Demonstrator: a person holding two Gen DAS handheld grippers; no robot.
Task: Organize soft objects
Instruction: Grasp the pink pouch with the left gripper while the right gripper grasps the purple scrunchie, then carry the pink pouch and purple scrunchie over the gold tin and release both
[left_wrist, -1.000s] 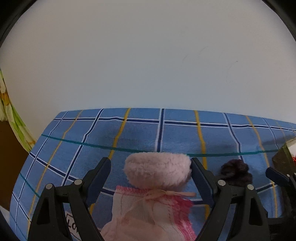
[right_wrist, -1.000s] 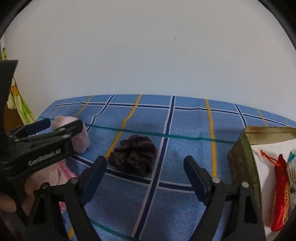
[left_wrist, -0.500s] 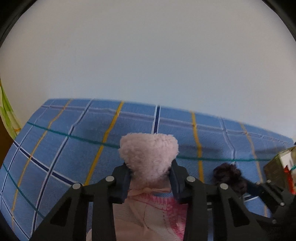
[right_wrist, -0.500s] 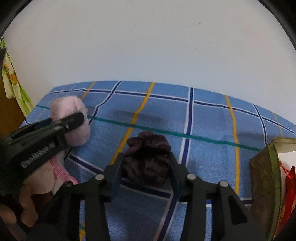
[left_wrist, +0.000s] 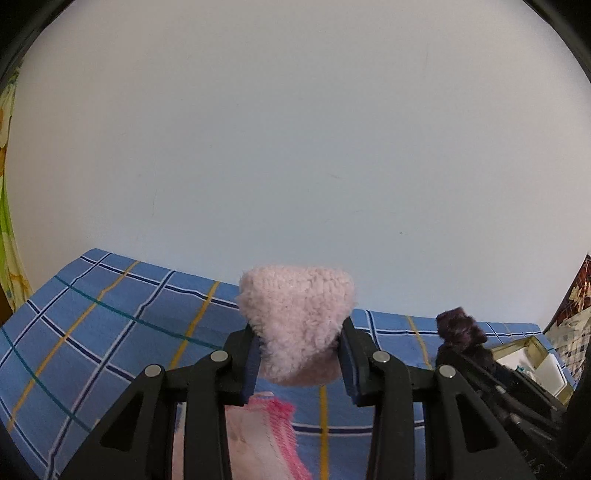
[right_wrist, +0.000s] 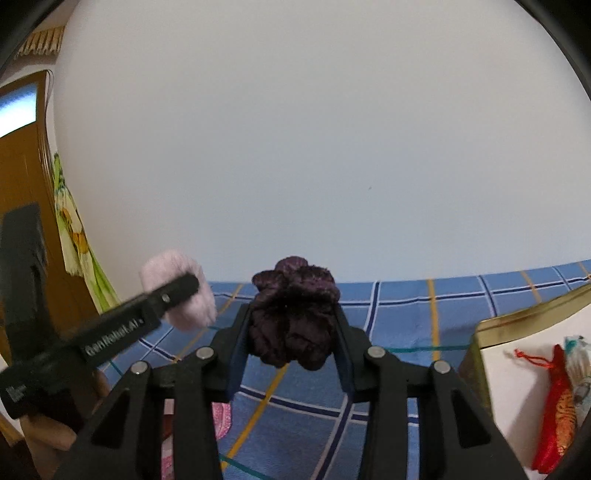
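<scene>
Pink fleece fills the middle of the left wrist view: we hold the fluffy pink plush piece (left_wrist: 297, 325) squeezed between the two pads of our left gripper (left_wrist: 298, 363), its woolly top bulging out above the fingertips. It hangs clear of the blue checked cloth (left_wrist: 122, 332) that covers the surface below. Under the fingers, a pink-edged knitted cloth (left_wrist: 266, 439) hangs down from the same bundle. Far right in this view we see the dark purple scrunchie (left_wrist: 460, 328) riding on the tip of our other tool, and beyond it the corner of a gold-rimmed box (left_wrist: 532, 354).

From the right wrist view, our right gripper (right_wrist: 291, 354) is closed on the dark purple scrunchie (right_wrist: 293, 314), which is pinched at both sides and sits proud of the fingertips, lifted off the checked cloth (right_wrist: 399, 325). To the left, the left gripper (right_wrist: 177, 291) reaches across with the pink plush piece (right_wrist: 181, 295) clamped at its tip. At the right edge stands the gold-rimmed box (right_wrist: 517, 317), well apart from the scrunchie, with a red drawstring pouch (right_wrist: 554, 406) lying inside against its white lining. A wooden door (right_wrist: 26, 173) shows at far left.
</scene>
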